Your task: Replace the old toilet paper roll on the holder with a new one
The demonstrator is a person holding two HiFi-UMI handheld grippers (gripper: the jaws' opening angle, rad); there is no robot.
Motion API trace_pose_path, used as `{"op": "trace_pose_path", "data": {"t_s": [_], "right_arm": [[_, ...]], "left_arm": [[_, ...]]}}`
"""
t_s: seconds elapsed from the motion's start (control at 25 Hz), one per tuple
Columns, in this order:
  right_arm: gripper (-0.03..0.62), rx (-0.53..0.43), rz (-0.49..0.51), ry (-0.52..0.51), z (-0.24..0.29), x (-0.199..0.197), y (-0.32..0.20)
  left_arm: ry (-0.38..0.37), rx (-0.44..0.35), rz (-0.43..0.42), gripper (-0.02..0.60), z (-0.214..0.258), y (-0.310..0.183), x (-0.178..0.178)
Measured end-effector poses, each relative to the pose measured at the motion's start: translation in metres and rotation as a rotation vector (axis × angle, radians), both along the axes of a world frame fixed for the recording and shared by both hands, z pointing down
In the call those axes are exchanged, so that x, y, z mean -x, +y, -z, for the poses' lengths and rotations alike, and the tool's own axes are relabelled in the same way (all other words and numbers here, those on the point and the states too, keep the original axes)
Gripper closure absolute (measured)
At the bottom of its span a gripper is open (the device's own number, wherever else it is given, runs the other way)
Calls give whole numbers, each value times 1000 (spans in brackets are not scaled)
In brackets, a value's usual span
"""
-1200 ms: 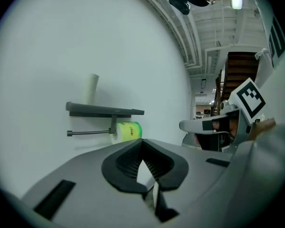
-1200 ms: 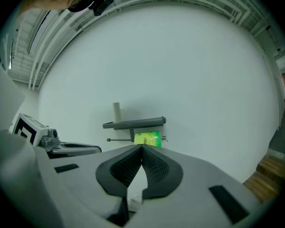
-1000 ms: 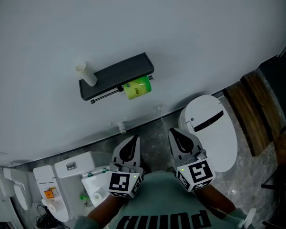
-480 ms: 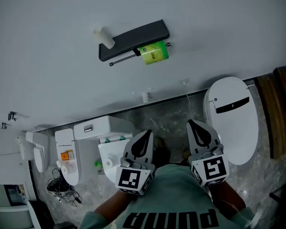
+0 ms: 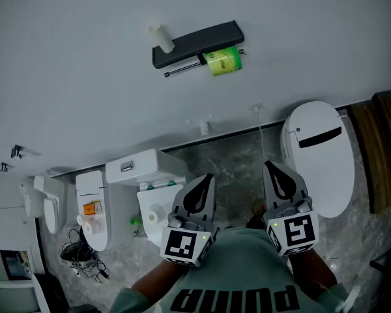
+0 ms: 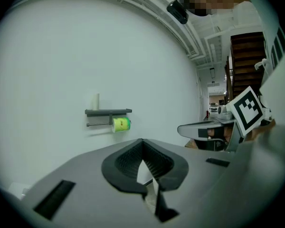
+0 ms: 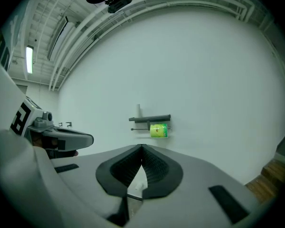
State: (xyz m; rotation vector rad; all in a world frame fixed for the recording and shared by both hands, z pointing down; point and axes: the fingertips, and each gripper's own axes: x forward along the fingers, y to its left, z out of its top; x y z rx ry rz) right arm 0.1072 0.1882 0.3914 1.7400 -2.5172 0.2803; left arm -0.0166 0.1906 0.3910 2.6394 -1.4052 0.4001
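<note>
Head view: the left hand-held gripper and the right hand-held gripper sit side by side, low near the person's chest, each with jaws closed together and holding nothing. Well apart from them, a green-wrapped toilet paper roll hangs under the black wall holder. A white tube stands on top of it.

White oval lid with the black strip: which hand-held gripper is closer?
Right. The right hand-held gripper sits just left of the lid; the left hand-held gripper is farther left.

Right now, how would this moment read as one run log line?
left gripper: shut, empty | right gripper: shut, empty | green roll: on holder, not yet touched
</note>
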Motion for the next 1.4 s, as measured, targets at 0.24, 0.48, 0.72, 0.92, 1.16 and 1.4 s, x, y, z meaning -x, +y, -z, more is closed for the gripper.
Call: {"op": "trace_pose_path", "data": {"t_s": [0.24, 0.48, 0.72, 0.92, 1.16, 1.4], "right_arm": [[585, 1, -9, 15, 10, 56, 47], [585, 15, -45, 38, 7, 96, 101], [585, 34, -88, 82, -5, 118, 150], [585, 72, -110, 95, -24, 119, 180], [585, 78, -143, 88, -30, 113, 192], [586, 85, -158, 73, -35, 100, 194]], "left_arm": [[64, -57, 44, 578, 11, 48, 61], [122, -59, 50, 578, 6, 97, 109], [150, -62, 12, 578, -2, 134, 126], [134, -85, -21, 577, -3, 150, 125], [107, -77, -51, 578, -15, 158, 118], [72, -40, -66, 578, -25, 159, 110]]}}
